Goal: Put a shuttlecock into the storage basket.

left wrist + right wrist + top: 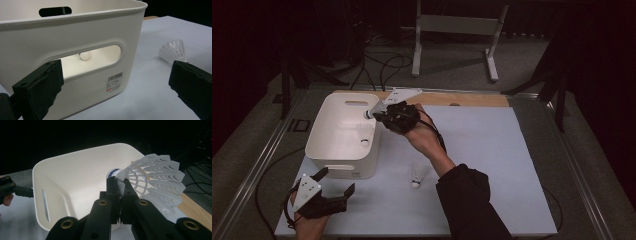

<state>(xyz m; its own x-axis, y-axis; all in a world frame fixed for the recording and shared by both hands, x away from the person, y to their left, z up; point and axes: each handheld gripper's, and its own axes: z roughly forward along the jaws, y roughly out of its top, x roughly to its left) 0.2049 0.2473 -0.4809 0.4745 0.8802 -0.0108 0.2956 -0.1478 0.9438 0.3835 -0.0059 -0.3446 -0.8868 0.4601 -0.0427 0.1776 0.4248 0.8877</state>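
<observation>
A white plastic bin [343, 150] stands at the left of the white mat. My right gripper [379, 114] hovers over the bin's right rim, shut on a white shuttlecock [369, 114] whose cork points left over the bin. In the right gripper view the jaws [120, 186] pinch the feather skirt of this shuttlecock [152, 177] above the bin [75, 175]. A second shuttlecock [363, 137] lies inside the bin; its cork [85, 56] shows through the handle slot. A third shuttlecock [418, 175] [173, 51] lies on the mat. My left gripper [338, 181] [117, 75] is open in front of the bin [75, 32].
The mat [497, 150] covers most of the table, with a wooden strip [472, 99] at its far edge. A metal stand [454, 25] and cables [382, 65] sit on the floor beyond. A metal rail [257, 165] frames the table's left side.
</observation>
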